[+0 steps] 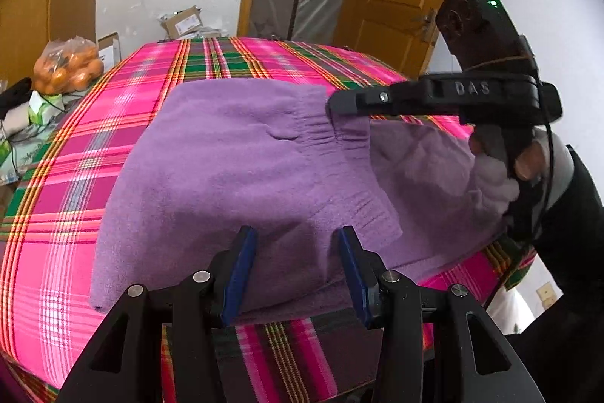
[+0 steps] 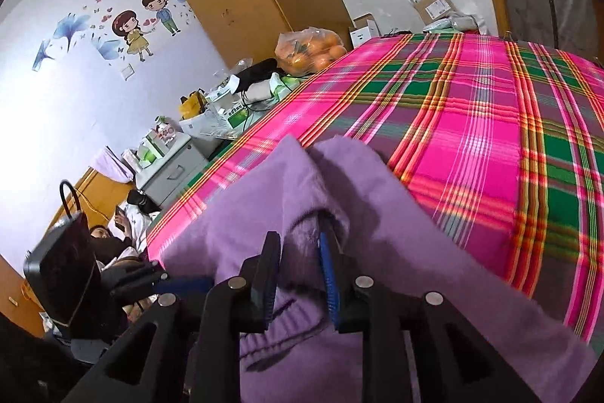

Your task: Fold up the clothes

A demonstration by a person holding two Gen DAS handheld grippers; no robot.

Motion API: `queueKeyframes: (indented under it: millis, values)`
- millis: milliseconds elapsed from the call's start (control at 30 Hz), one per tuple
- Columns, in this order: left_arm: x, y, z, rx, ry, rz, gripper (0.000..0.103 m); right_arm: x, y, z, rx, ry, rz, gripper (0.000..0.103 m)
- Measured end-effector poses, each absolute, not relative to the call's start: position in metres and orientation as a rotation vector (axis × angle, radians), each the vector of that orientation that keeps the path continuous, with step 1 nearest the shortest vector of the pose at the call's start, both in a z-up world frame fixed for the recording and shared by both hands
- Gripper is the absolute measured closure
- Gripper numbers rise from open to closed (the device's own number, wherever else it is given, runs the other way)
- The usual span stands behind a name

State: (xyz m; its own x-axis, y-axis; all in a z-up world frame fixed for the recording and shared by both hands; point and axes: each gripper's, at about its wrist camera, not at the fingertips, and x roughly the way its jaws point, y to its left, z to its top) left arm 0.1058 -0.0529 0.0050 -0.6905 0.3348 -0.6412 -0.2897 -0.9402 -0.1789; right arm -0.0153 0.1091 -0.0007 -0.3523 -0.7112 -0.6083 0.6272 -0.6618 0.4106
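Plaid bedsheet (image 1: 113,146), pink/green, covers the whole work surface; purple sweater (image 1: 226,157) lies flat mid-sheet, ribbed cuff (image 1: 339,135) toward 2 o'clock in the left wrist view. Clutter off the bed edge at 9-10 o'clock: bag of oranges (image 1: 68,67), boxes, cables

Left gripper (image 1: 294,263): jaws about half open, straddling the near hem of the sweater, pads not visibly pressing on it, so nothing held as far as I can see. Right gripper (image 2: 298,270): narrow gap with a bunch of purple knit between the pads, looks clamped on the sleeve/cuff fabric, lifted a bit off the sheet

Risks from here, my read:
- right grip is on a thick wad, not a clean edge; fuzzy knit may slip out mid-fold, sleeve drops crooked
- left side isn't pinning anything, so pulling the sleeve across could drag the whole body and wrinkle the layer under it
- sheet is loose; could bunch up with the sweater
- sweater's right part hangs near the bed edge at 4 o'clock; a tug that way slides it off
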Motion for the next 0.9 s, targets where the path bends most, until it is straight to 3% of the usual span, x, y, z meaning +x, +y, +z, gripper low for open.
queueKeyframes:
  millis: [333, 567, 900]
  values:
    - [0.112, -0.062, 0.019, -0.953, -0.13, 2.632, 0.056, -0.005, 0.122, 0.014, 0.932, -0.181, -2.179, 0.075]
    - [0.111, -0.048, 0.006, -1.004, -0.055, 2.607, 0.056, 0.022, 0.082, -0.012, 0.999, 0.015, -2.047, 0.075]
    - [0.106, -0.099, 0.009, -1.028, -0.23, 2.744, 0.056, 0.031, 0.087, -0.022, 0.997, 0.051, -2.067, 0.078]
